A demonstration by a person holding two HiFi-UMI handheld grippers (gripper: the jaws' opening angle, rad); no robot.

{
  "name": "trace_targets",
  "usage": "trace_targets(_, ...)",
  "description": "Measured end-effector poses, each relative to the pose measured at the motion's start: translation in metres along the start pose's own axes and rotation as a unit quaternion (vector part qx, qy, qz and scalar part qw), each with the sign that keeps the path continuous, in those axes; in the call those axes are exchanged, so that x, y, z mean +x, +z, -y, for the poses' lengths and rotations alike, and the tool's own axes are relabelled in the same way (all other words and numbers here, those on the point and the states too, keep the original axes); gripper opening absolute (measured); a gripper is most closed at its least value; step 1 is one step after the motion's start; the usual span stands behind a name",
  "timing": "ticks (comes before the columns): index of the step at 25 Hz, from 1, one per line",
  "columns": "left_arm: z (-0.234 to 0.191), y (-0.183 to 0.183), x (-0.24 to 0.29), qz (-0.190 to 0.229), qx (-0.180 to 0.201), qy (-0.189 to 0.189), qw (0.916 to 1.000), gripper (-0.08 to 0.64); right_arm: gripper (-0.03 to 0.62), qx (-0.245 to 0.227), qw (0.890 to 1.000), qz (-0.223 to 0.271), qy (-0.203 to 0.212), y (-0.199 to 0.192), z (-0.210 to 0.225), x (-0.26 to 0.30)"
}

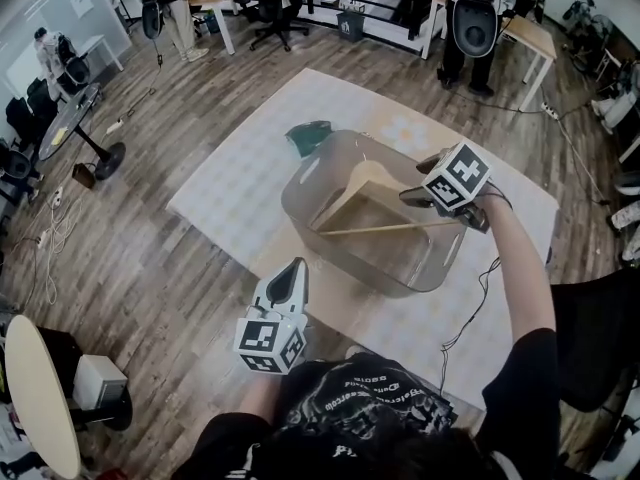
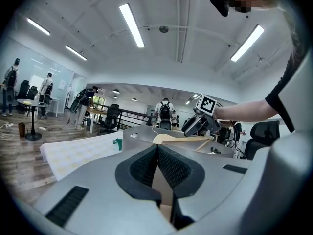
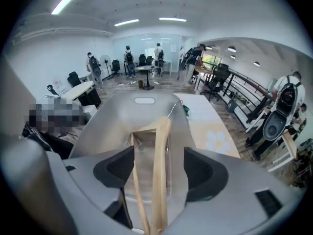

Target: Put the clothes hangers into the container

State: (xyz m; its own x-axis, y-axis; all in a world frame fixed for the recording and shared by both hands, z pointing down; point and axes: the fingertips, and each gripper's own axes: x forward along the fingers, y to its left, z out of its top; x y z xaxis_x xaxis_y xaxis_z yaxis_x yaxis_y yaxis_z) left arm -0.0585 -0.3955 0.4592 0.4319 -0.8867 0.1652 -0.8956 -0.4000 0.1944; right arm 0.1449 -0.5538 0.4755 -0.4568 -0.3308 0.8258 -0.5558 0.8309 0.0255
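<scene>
A wooden clothes hanger [image 1: 368, 200] leans inside the translucent grey container [image 1: 300, 193] on the mat, its lower bar reaching the right rim. My right gripper [image 1: 417, 197] hovers over the container's right side, pointing down. In the right gripper view its jaws [image 3: 159, 166] stand open. The hanger [image 3: 160, 146] runs between them, touching neither pad, with the container [image 3: 142, 112] below. My left gripper [image 1: 292, 271] waits near the container's front wall, shut and empty. The left gripper view shows its pads [image 2: 146, 166] pressed together, with the container [image 2: 139, 137], hanger [image 2: 178, 139] and right gripper [image 2: 198, 123] beyond.
The container stands on a pale patterned mat [image 1: 235, 183] over a wooden floor. A green object [image 1: 307, 138] lies at the container's far side. A small round table [image 1: 40, 398] is at the lower left. Desks, chairs and people stand along the far side of the room.
</scene>
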Motion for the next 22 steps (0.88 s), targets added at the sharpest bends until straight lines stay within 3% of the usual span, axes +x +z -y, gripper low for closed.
trace_targets(4, 0.006, 0.003, -0.007, 0.002, -0.001, -0.019, 0.9998, 0.020, 0.318, 0.026, 0.995, 0.085, -0.036, 0.020, -0.009, -0.038)
trace_targets(10, 0.015, 0.001, -0.020, 0.009, -0.010, -0.047, 0.9988, 0.020, 0.305, 0.021, 0.982, 0.172, -0.075, 0.032, -0.050, -0.088)
trace_targets(17, 0.028, 0.016, -0.039, 0.031, -0.008, -0.080, 0.9963, 0.020, 0.290, 0.031, 0.951, 0.276, -0.138, 0.035, -0.107, -0.150)
trace_targets(19, 0.031, 0.018, -0.046, 0.038, -0.009, -0.088, 0.9953, 0.020, 0.253, 0.046, 0.939, 0.304, -0.153, 0.029, -0.123, -0.161)
trace_targets(22, 0.043, 0.023, -0.059, 0.046, -0.017, -0.109, 0.9928, 0.020, 0.254, 0.061, 0.926, 0.327, -0.177, 0.008, -0.149, -0.174)
